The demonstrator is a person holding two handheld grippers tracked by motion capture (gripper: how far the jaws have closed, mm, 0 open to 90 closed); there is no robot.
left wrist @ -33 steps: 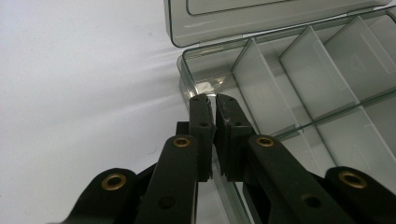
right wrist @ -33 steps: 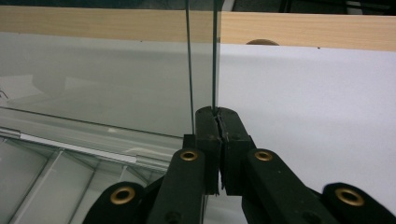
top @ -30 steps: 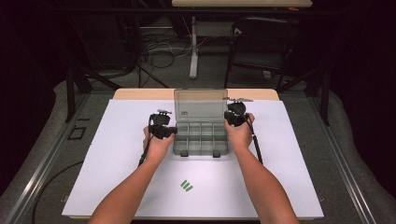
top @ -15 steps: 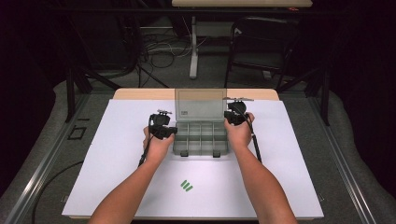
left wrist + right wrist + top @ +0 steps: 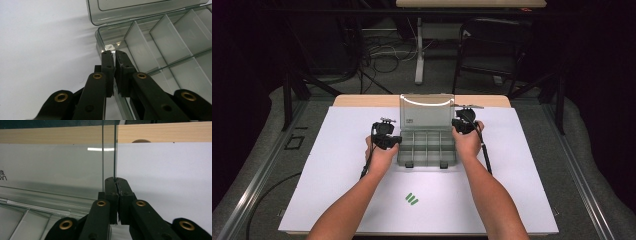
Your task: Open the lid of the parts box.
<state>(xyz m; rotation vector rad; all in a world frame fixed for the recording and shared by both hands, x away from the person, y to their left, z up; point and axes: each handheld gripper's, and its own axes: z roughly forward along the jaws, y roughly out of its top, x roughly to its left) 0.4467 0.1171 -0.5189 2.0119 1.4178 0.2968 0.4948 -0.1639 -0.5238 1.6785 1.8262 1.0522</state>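
A clear grey compartment box (image 5: 427,147) stands open in the middle of the white mat, its several compartments empty. Its lid (image 5: 427,112) stands nearly upright at the far side. My left gripper (image 5: 398,141) is at the box's left side. In the left gripper view it (image 5: 115,53) is shut on the left wall of the box (image 5: 160,47), near the far corner. My right gripper (image 5: 455,122) is at the lid's right edge. In the right gripper view it (image 5: 116,180) is shut on the thin edge of the lid (image 5: 50,167).
A white mat (image 5: 522,170) covers the wooden table (image 5: 362,100), with a small green mark (image 5: 412,199) near the front. Two black latches (image 5: 409,164) sit on the box's near edge. Cables trail from both grippers along the forearms. Dark furniture legs stand beyond the table.
The lid has tilted slightly further back with the right gripper on its edge. The left gripper has held still on the box wall.
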